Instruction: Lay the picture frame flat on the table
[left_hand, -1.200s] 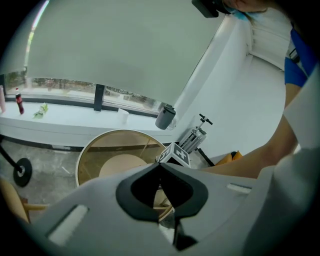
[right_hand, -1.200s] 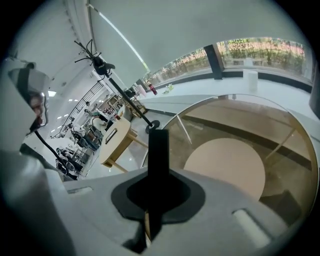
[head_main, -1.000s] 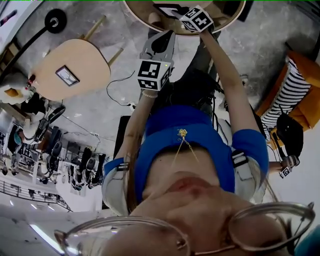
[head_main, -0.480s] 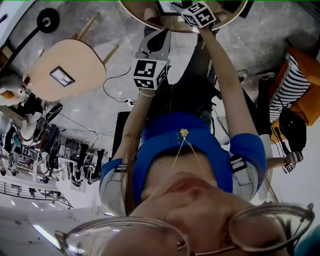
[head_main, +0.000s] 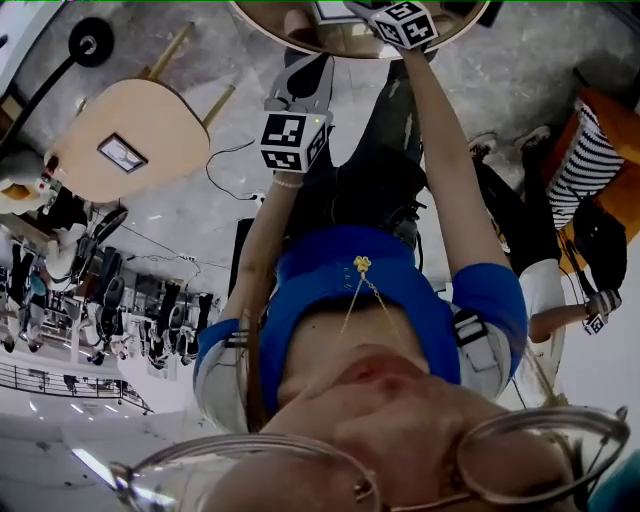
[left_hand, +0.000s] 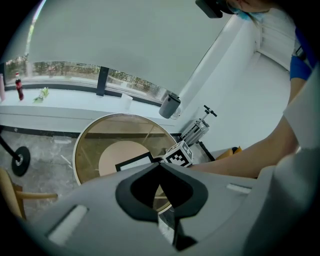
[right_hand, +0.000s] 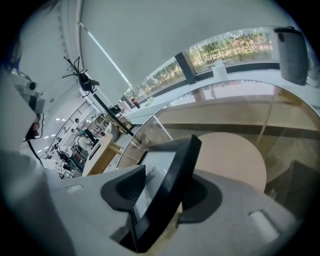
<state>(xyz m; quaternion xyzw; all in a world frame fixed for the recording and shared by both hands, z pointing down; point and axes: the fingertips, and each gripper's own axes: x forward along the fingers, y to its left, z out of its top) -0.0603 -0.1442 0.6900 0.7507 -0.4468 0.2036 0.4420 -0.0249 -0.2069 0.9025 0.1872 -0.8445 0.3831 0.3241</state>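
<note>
A black picture frame with a white picture stands tilted between the jaws of my right gripper. The jaws are opening, and gaps show beside the frame. In the head view the right gripper reaches over the round glass table at the top edge, where the frame barely shows. My left gripper hangs short of the table, above the floor, shut and empty. The left gripper view shows its tips meeting, with the frame and the table beyond.
A beige stool-like seat carrying a small framed picture stands at the left, with a floor lamp base behind it. At the right are an orange chair with a striped cushion and another person's hand with a gripper.
The right gripper's marker cube has moved up toward the top edge, farther over the table. The left gripper has drifted slightly up and left. The view has shifted a little.
</note>
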